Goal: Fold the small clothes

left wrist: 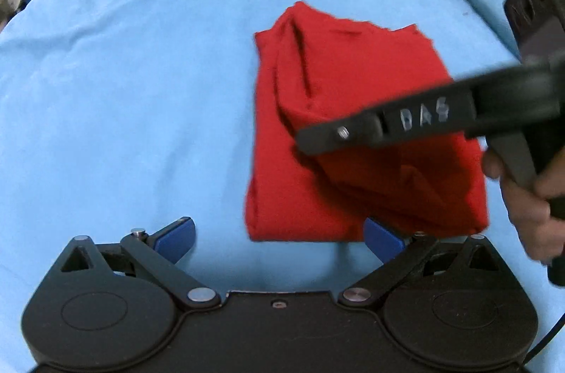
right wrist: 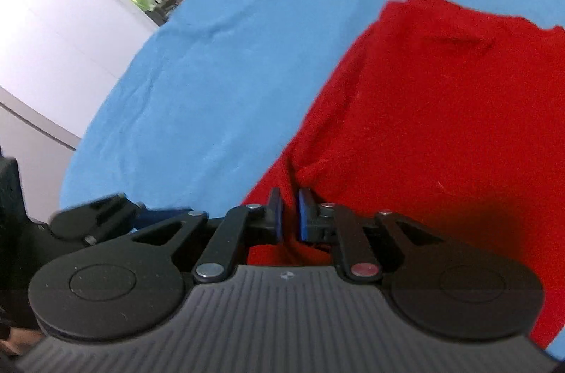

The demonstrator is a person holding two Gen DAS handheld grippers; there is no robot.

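Fingers (right wrist: 306, 214) nearly closed over blurred red garment (right wrist: 441, 126), edge cropped

left wrist camera looks steeply down over the blue sheet (left wrist: 123, 73), red garment (left wrist: 353, 126) at two o'clock. right wrist camera sits closer, tilted, the same garment (right wrist: 441, 126) at three o'clock.

left tongs (left wrist: 279, 237) spread wide, right tongs (right wrist: 290, 214) narrowly parted

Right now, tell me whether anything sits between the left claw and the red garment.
Nothing visible does: only bare blue sheet separates the open left claw from the red garment's near edge. The right claw's finger crosses above the garment farther back.
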